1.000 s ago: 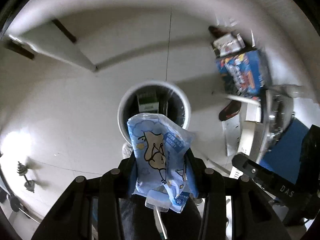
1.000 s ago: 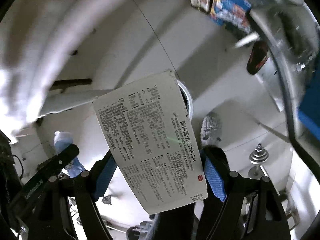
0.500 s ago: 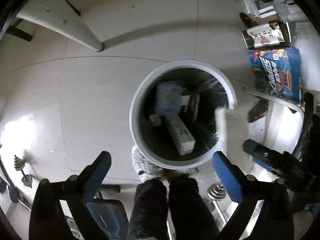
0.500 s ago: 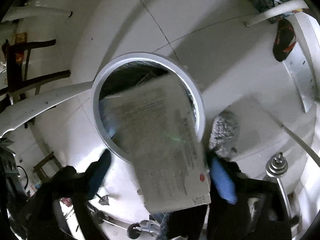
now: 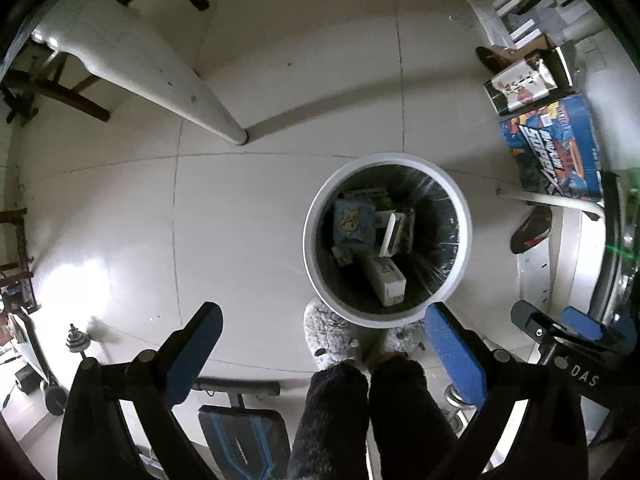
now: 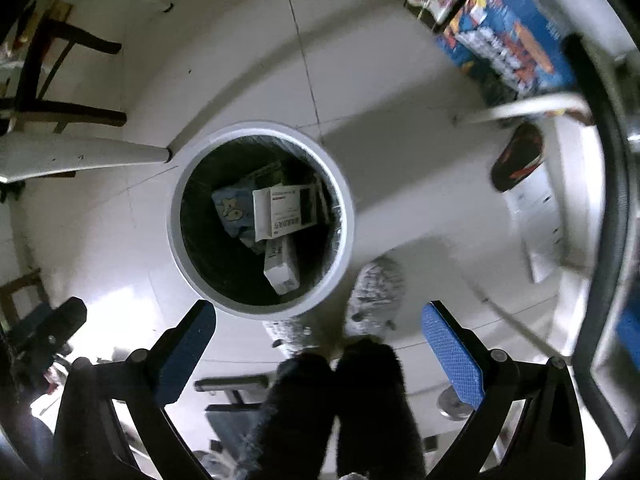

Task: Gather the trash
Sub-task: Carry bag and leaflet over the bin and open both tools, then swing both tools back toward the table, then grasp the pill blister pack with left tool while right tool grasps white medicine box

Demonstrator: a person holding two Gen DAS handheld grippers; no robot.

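My left tongs [image 5: 320, 344] are spread wide with nothing between the blue pads [image 5: 454, 354]. My right tongs [image 6: 318, 344] are likewise spread wide and hold nothing. Both hang above the white round bin [image 5: 464, 240] [image 6: 344, 224] on the tiled floor [image 5: 240, 220]. Inside the bin lie the light-blue cartoon pouch [image 5: 354, 220] [image 6: 232, 210], a white printed carton [image 6: 286, 210] overlapping it, and a long white box [image 5: 386, 280] [image 6: 282, 266]. My grey slippers [image 5: 328, 334] stand just beside the bin's near rim.
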